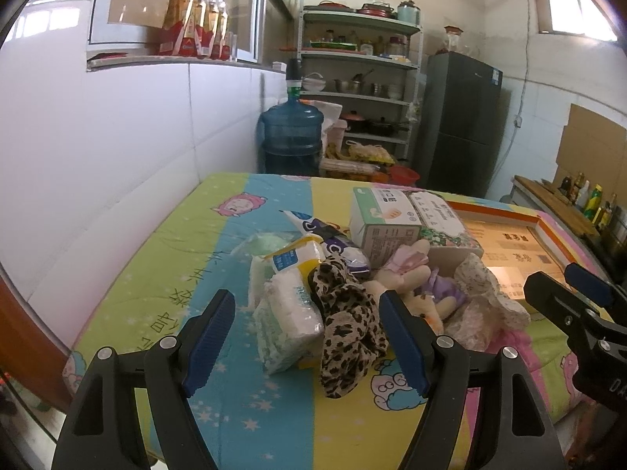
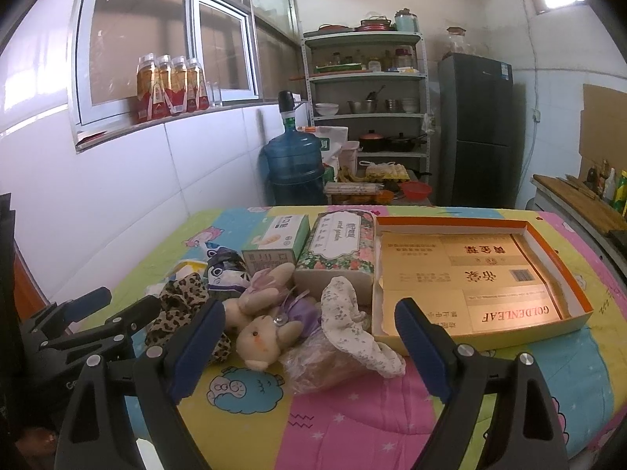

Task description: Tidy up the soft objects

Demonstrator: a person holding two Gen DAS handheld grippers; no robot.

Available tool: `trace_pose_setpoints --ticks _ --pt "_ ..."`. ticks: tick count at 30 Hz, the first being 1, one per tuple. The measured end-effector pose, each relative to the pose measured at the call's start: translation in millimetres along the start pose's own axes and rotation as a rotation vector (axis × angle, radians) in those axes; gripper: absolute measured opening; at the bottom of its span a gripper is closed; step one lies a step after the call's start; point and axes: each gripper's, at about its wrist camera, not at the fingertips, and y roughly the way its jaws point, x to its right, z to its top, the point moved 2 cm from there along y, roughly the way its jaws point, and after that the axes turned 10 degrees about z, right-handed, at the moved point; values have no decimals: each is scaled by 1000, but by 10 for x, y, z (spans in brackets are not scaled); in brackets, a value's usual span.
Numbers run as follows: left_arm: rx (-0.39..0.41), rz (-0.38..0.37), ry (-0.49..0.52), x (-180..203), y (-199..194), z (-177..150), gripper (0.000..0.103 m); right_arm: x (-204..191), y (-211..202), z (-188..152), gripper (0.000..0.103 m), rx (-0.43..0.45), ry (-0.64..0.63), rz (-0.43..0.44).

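Tissue boxes (image 2: 305, 250) back the plush rabbit (image 2: 262, 329); each gripper (image 1: 309, 337) (image 2: 309, 348) hangs spread, empty.

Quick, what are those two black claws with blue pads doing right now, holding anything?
Left gripper: open, holding nothing, poised over the leopard-print fabric scrunchie.
Right gripper: open, holding nothing.

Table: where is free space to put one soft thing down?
The orange-rimmed tray holds no soft things. Bare cloth in front of the plush rabbit. Crowded between the leopard fabric and the floral tissue box.
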Motion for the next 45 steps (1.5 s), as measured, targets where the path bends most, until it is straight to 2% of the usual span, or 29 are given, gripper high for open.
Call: trace_pose_setpoints --ticks 22,26,34,40,45 --pt "3 7 1 -38 4 -13 78 -32 55 -10 89 -28 -8 32" --pt "7 26 -19 -155 31 -41 78 -123 143 -37 89 -64 -14 129" --pt "-16 65 -92 -541 111 -141 78 -514 526 -153 86 -171 -113 303" --pt "-18 73 -112 -677 182 -149 78 -759 760 -281 82 -244 -185 352" --pt "-32 51 -107 -681 232 -170 78 -914 916 -365 79 -270 -232 349"
